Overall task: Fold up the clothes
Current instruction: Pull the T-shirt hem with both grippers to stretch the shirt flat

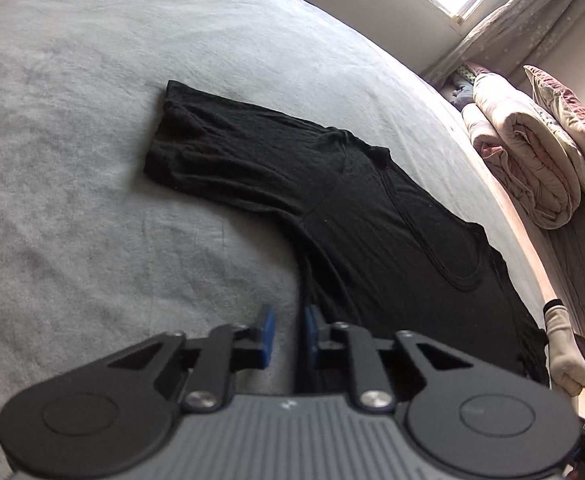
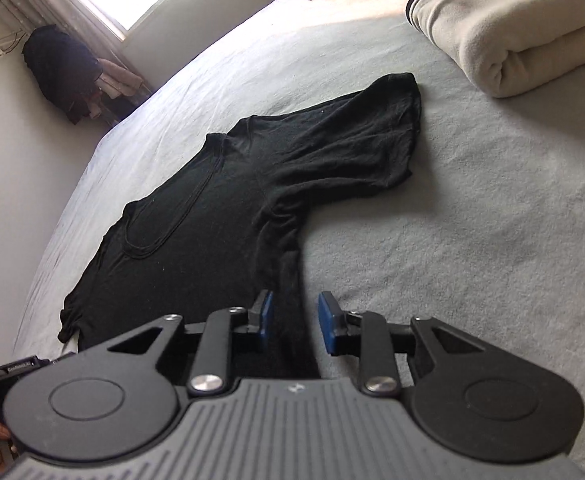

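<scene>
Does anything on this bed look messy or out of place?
Nothing is damaged or spilled. The black shirt lies spread flat on the bed, only its right sleeve is wrinkled and bunched. The cream blanket beside it is neatly folded. Both grippers, left and right, sit open at the shirt's side edges.

grey bed carries flat black t-shirt, folded cream blanket.

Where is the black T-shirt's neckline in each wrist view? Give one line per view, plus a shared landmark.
Left wrist view: the neckline lies right of centre, curving down toward the right edge of the bed.
Right wrist view: the neckline lies left of centre, curving down to the lower left.
Shared landmark: the folded cream fleece.
</scene>
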`<state>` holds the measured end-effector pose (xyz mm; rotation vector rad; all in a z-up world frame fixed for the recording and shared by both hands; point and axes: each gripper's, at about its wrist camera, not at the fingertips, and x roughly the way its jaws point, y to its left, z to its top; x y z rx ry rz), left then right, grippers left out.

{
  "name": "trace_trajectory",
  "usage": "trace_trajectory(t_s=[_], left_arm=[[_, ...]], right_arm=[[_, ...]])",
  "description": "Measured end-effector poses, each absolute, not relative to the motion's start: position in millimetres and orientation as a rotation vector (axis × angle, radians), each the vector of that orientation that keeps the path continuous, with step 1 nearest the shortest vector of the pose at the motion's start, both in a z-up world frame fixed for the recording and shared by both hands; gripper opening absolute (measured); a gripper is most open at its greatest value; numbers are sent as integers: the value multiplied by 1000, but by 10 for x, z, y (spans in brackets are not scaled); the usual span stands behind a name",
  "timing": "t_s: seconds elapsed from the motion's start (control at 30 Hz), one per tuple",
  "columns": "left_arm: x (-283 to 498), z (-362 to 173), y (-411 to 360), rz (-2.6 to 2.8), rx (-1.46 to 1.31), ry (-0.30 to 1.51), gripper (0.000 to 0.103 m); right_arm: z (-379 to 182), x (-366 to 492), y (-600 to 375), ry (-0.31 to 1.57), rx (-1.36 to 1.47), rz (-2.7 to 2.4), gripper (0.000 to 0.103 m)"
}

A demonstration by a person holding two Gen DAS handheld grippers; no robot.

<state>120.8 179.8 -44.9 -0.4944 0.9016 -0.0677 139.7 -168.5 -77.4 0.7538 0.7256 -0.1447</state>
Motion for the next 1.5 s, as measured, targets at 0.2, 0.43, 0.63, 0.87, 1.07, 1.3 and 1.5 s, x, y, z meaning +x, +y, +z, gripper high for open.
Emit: trace_trajectory(t_s=[0.2,0.43,0.63,0.87,1.07,1.3,1.5], left_arm=[[1089,-392,1833,60,-379,881,0],[1030,-419,2026,-56,-547,917,13],[971,-527,1999,-130,-656,886,26],[777,-447,1748,-95,-449,885,1],[739,-491,2004,-118,-548,912,6],[436,-522,2134,-229,-620,994,17],[98,-499,2102,-342,-589,1042,31]], right_arm=[[-821,1509,-1634,749,710,-183,1],[-778,1357,-1638,751,755,-164,15],[-734,1116,-1582,775,775,-123,32],[-690,1060,-1350,771,637,-150,27],[-736,1007,-1377,768,654,-144,26],[-686,685,-1333,823,699,-77,39],[-691,293,-1342,875,783,-49,39]])
